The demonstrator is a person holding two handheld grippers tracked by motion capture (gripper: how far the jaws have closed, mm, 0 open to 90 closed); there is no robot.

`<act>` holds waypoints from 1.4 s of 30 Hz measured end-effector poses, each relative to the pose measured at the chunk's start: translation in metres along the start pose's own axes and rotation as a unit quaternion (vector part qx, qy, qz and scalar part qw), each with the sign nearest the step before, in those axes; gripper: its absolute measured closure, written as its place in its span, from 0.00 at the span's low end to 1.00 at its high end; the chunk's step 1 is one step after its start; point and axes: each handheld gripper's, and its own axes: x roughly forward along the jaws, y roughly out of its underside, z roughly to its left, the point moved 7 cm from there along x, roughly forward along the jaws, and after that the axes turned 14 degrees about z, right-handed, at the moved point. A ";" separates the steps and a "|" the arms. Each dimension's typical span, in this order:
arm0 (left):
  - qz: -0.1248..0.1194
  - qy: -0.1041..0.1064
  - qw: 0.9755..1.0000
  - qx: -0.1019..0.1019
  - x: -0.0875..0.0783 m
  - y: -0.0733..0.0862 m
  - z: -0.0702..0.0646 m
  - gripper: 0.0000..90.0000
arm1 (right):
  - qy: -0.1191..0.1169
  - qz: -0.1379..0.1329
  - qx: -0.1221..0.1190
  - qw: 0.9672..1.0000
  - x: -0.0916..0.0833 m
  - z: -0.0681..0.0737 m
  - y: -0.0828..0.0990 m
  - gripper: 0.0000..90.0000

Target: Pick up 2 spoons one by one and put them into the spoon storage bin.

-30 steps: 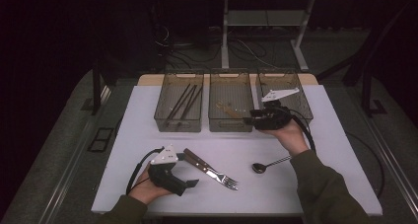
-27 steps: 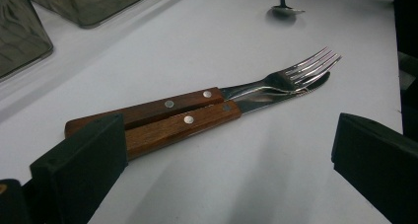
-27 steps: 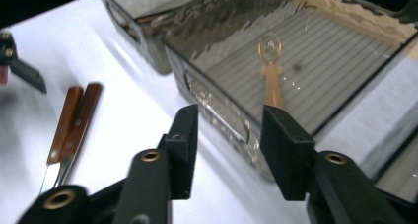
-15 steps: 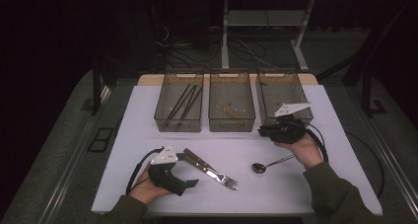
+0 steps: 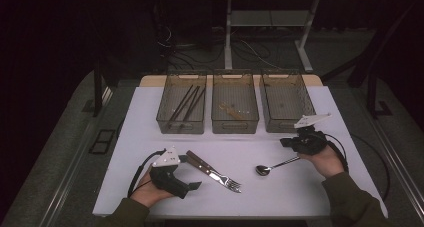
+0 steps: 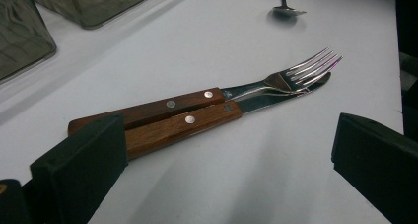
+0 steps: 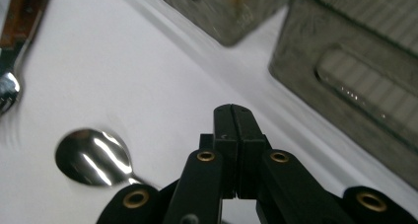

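A fork [image 5: 229, 180] and a knife [image 5: 199, 162] with wooden handles lie side by side on the white table [image 5: 145, 137], the fork [image 6: 301, 67] resting over the blade of the knife [image 6: 190, 125]. My left gripper [image 5: 193, 186] rests on the table just left of them, open, and the handle ends lie by one jaw of my left gripper [image 6: 226, 157]. A metal spoon [image 5: 272, 165] lies at the right. My right gripper [image 5: 286, 142] hovers above the spoon's handle end. Its jaws have just been closing and my right gripper [image 7: 235, 119] is shut on nothing, with the spoon [image 7: 93, 157] below left.
Three clear bins stand in a row at the back. The left bin [image 5: 172, 122] holds dark chopsticks [image 5: 186, 103], the middle bin [image 5: 235, 123] holds a light wooden piece, and the right bin [image 5: 272, 124] sits just beyond my right gripper. Cables trail from both grippers.
My right gripper has come back from over the right bin toward the near right and lower, ending above the spoon's handle. The left gripper has stayed put.
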 end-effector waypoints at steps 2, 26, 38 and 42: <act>0.000 0.000 1.000 0.000 0.000 0.000 0.000 0.00 | 0.002 0.007 0.001 1.000 0.001 -0.002 0.005 1.00; 0.001 -0.002 1.000 -0.003 0.001 0.000 0.000 0.00 | -0.112 0.055 -0.106 0.987 0.022 0.085 0.037 1.00; 0.005 -0.002 1.000 -0.003 0.002 0.001 0.000 0.00 | -0.118 0.067 -0.128 0.982 0.036 0.097 0.027 1.00; 0.005 -0.002 1.000 -0.003 0.002 0.001 0.000 0.00 | -0.116 0.067 -0.128 0.983 0.039 0.096 0.023 1.00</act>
